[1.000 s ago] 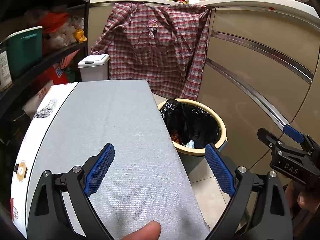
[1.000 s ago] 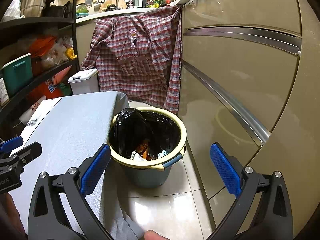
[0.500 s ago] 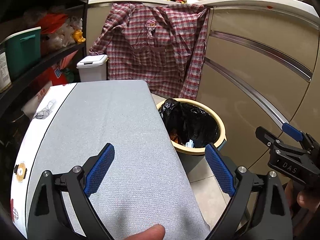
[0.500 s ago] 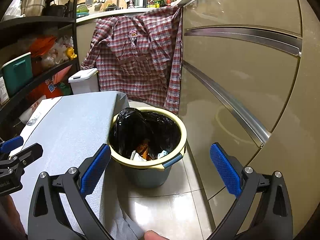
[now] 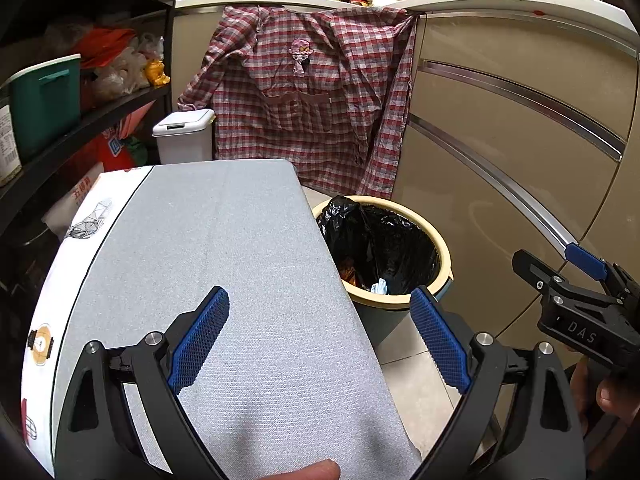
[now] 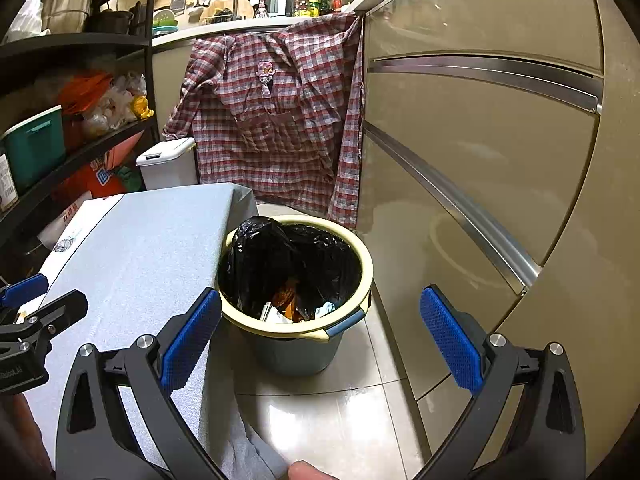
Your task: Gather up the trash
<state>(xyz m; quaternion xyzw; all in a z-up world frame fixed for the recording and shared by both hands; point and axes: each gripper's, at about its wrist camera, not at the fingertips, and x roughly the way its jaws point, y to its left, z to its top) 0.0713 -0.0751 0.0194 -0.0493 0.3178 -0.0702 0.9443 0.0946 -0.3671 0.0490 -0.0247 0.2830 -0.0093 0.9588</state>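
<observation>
Almost nothing has moved over the last second: the left wrist view has slid a touch so that the bin sits slightly further left in it, and the right wrist view is unchanged. The left gripper (image 5: pixel 320 340), black-framed with blue ribbed pads, stands wide open and holds nothing, hovering above the near end of the grey woven cloth covering the table (image 5: pixel 224 248), its right finger out past the table edge over the floor. The right gripper (image 6: pixel 320 338) is equally wide open and empty, held over the pale glossy floor tiles (image 6: pixel 340 412) with its left finger by the table's edge. Between and just beyond its fingers stands the round grey waste bin with a cream rim and black plastic liner (image 6: pixel 362 260), set on the floor just beside the table's right edge. Inside the bin lies the collected trash (image 6: pixel 286 304): orange wrappers and white and pale blue scraps of paper at the bottom. Behind the bin a red-and-white checked shirt (image 6: pixel 276 128) hangs from the counter edge; to the right run beige cabinet fronts with metal strips (image 6: pixel 480 152). A small white lidded bin (image 5: pixel 184 136) stands by the dark shelf rack (image 5: pixel 80 120) on the left.
</observation>
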